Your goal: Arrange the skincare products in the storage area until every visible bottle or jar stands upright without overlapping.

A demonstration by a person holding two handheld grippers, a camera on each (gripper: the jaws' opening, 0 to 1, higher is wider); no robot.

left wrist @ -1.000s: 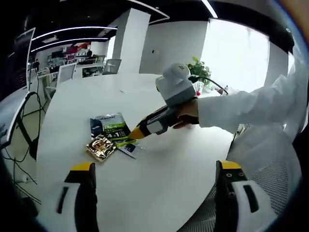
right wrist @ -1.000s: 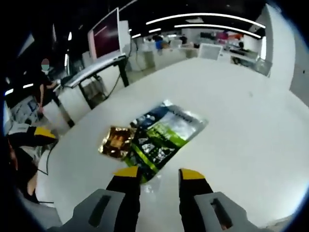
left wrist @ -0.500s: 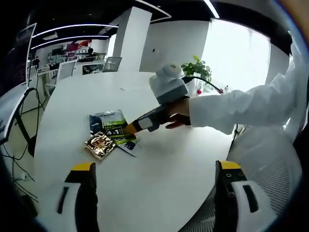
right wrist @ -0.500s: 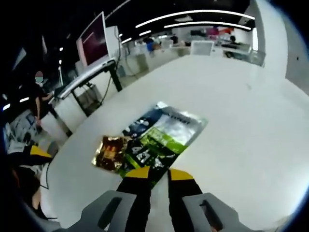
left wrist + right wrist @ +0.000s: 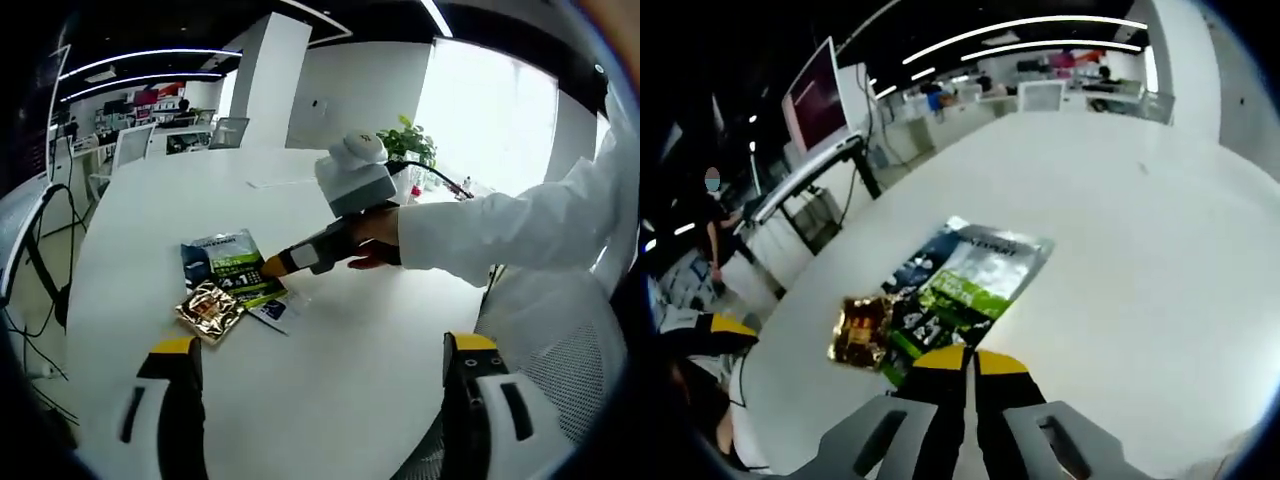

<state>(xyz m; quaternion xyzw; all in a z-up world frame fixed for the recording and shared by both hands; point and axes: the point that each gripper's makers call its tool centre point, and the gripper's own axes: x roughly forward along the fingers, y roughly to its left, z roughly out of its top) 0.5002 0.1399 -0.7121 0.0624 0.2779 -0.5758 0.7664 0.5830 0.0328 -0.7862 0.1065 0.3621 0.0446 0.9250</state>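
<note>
On the round white table lie flat sachets: a green and silver pack, a gold foil one beside it, and a small white one. No bottle or jar is in view. My left gripper hovers wide open above the table's near side, holding nothing. My right gripper, held by a hand in a white sleeve, has its tip at the green pack's edge. In the right gripper view my right gripper has its jaws pressed together on the near edge of the green pack, with the gold sachet to its left.
A potted plant and cables sit at the table's far side. Office chairs and desks stand beyond. A desk with a monitor and a person are off the table's edge. The white sleeve crosses the right side.
My right gripper's jaws have closed from a clear gap to touching, on the green pack's edge. The left gripper has stayed open and nearly still.
</note>
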